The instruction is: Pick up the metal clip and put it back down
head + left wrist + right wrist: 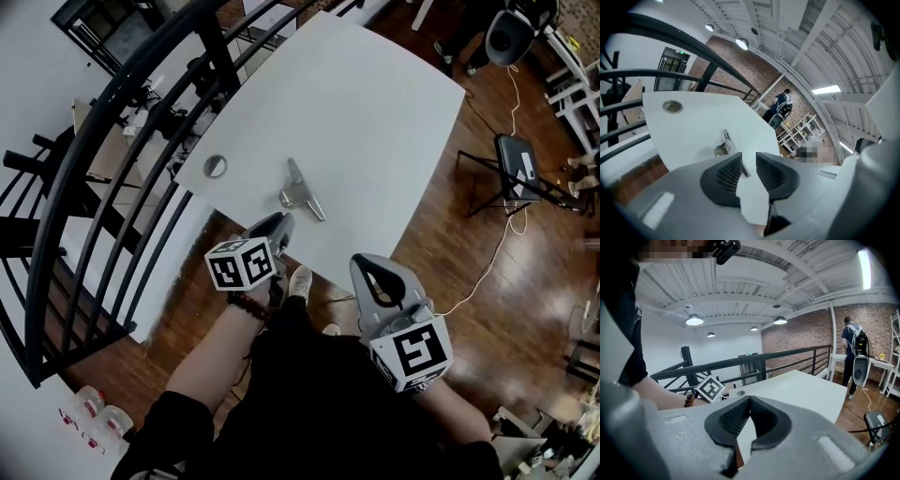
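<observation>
The metal clip (302, 190) lies flat on the white table (375, 112), close to its near edge. In the left gripper view the clip (723, 145) rests just beyond the jaws. My left gripper (279, 223) hovers at the table's near edge just short of the clip; it (748, 164) is open, with a narrow gap between the pads and nothing in it. My right gripper (368, 267) is held back off the table, lower right of the clip. It (749, 401) is shut and empty, its tips touching.
A round metal grommet (216, 167) sits in the table left of the clip. A black railing (112, 187) runs along the table's left side. A chair (520, 169) and a white cable (487, 267) are on the wooden floor at right. A person (851, 352) stands far off.
</observation>
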A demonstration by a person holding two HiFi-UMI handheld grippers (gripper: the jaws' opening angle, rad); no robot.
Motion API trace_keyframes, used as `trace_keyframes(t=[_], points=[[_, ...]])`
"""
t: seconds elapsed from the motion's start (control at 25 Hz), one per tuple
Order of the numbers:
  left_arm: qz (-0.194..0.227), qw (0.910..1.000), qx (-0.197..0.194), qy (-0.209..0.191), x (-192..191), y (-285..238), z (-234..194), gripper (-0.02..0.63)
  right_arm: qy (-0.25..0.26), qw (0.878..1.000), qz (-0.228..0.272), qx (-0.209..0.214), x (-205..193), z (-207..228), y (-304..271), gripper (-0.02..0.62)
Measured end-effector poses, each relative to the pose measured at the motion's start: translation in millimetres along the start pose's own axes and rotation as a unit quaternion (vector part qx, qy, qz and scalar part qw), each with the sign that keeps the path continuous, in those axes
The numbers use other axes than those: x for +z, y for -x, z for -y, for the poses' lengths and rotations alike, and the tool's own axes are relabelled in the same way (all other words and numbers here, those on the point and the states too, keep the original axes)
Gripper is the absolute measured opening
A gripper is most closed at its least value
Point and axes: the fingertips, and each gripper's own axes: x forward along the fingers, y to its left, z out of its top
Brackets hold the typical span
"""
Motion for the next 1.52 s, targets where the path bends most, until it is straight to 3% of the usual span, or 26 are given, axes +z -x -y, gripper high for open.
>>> trace_keyframes(t=[0.2,0.32,0.76,0.96,1.12,1.32,1.52], points=[[-0.033,0.9984,0.003,0.047,-6,-20,-40,0.124,-0.013,1.0,-0.017,-0.01,-5,-7,-31,-0.011],[-0.055,0.9954,0.0,0.078,-10,-40,-42,0.149,-0.021,0.999,-0.023,-0.019,-2,9,-39,-0.011],[-0.087,0.9888,-0.023,0.119,-14,-67,-53,0.143,-0.037,0.998,-0.035,-0.035,-4,13,-59,-0.011],[-0.095,0.9874,-0.03,0.123,-14,-77,-47,0.054,-0.039,0.998,-0.036,-0.041,-3,20,-58,-0.011],[-0.093,0.9852,-0.044,0.136,-9,-75,-37,0.025,-0.041,0.998,-0.03,-0.042,-2,20,-52,-0.011],[-0.075,0.9908,-0.057,0.097,3,-69,-7,0.02,-0.039,0.999,-0.012,-0.036,0,30,-35,-0.011],[-0.041,0.9929,-0.064,0.091,10,-48,26,0.02,-0.027,0.999,0.008,-0.016,-1,29,-10,-0.011]])
